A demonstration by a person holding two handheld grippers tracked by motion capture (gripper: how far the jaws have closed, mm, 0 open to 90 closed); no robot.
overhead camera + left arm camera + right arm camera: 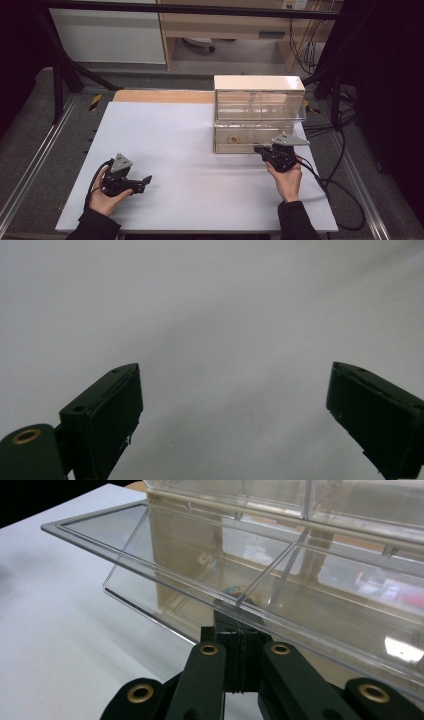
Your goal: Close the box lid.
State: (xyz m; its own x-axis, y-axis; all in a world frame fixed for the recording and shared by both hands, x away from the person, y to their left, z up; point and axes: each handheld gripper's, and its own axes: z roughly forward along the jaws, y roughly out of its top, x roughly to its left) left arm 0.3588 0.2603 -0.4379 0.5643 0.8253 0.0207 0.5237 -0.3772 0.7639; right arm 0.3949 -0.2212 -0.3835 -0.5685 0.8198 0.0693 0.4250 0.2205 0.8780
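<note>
A clear two-tier plastic box (pixel 259 100) stands at the back right of the white table (pixel 190 165). Its lower front flap (pixel 150 565) is swung outward and up. My right gripper (pixel 261 149) is at the flap's edge. In the right gripper view the right gripper (pixel 239 617) has its jaws together, their tips just under the flap's rim. A small round item (pixel 233 140) lies in the lower tier, blurred through the plastic. My left gripper (pixel 145 179) rests low at the table's front left; in its own view the left gripper (pixel 234 369) has its jaws spread wide over bare table.
A wooden strip (pixel 160 96) runs along the table's far edge left of the box. Dark frame posts (pixel 59 85) and cables (pixel 340 165) flank the table. A white cabinet (pixel 107 35) and a desk stand beyond.
</note>
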